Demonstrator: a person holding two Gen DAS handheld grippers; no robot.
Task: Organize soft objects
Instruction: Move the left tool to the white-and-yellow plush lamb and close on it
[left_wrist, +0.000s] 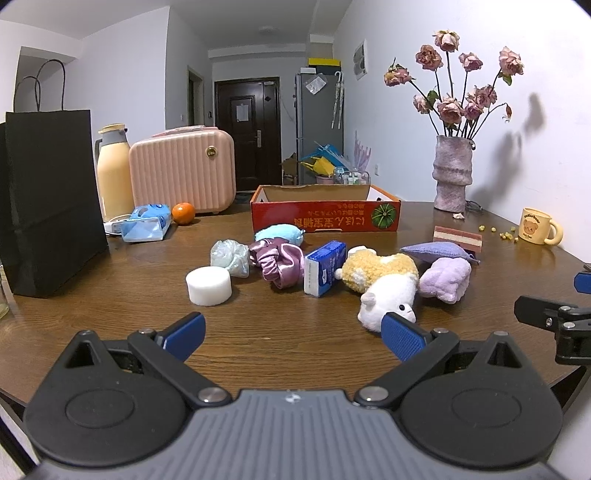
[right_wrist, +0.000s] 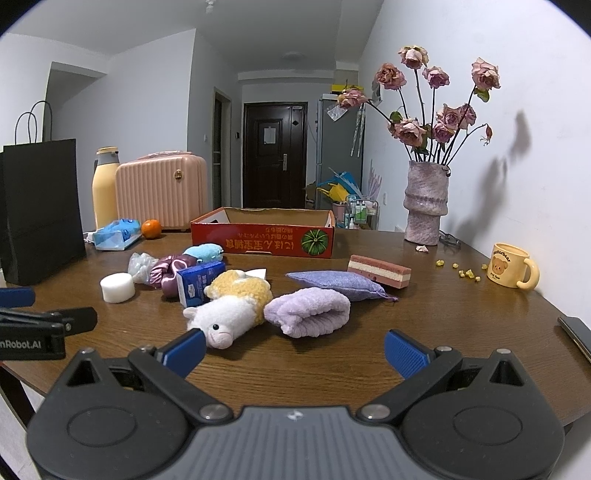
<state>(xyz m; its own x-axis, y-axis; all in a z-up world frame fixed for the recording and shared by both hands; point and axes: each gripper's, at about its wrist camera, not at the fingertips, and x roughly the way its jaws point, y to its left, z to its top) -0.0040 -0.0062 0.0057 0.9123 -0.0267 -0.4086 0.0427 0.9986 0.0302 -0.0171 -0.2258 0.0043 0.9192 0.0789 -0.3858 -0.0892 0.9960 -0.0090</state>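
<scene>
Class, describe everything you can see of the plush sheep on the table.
The plush sheep lies on its side on the wooden table, white face toward the cameras. Its fleece is yellow and curly, with white ears and a pink snout. It rests against a blue carton and a lilac towel. Neither open gripper holds it.

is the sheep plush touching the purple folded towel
Touching. In the right wrist view the sheep plush has its yellow woolly back pressed against the left end of the purple folded towel, no table showing between them.
</scene>
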